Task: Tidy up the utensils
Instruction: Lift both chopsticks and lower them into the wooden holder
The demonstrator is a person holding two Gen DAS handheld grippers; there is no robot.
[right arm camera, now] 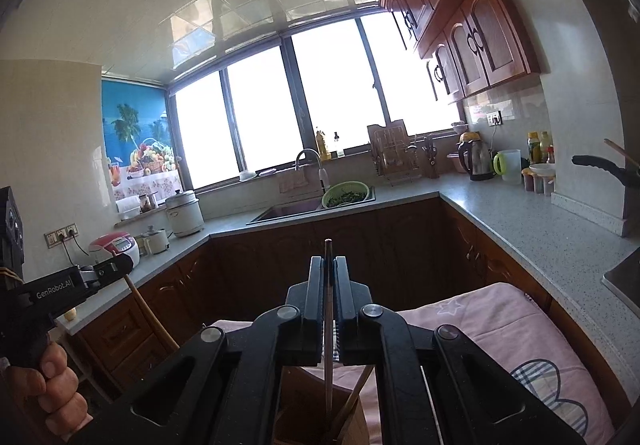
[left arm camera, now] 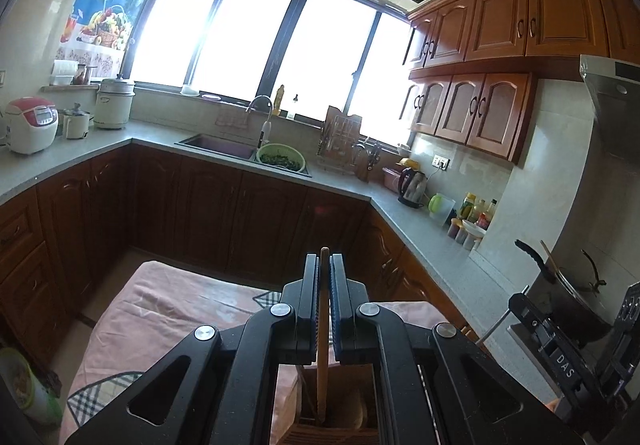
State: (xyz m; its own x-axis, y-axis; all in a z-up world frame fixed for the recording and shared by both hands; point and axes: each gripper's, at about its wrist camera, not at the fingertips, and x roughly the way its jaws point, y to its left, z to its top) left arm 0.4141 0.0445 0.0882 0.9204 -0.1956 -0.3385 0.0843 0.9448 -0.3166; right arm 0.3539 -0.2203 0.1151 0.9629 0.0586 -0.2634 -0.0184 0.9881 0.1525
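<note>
The left gripper (left arm camera: 324, 265) pointed slightly downward, its jaws clamped on a wooden stick (left arm camera: 322, 345). The right gripper (right arm camera: 329, 265) pointed likewise, pinching a thin rod (right arm camera: 328, 341). A hand (right arm camera: 48, 389) gripped the left gripper's handle.

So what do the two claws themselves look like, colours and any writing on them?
Both are matte black, angular linkage arms with round silver pivot bolts. The left claw has flat parallel fingers with ribbed blue pads; the right claw has the same build with dark pads. White lettering reads GenRobot.AI on the left tool's side and DAS on the right tool's body. No sleeve shows.
</note>
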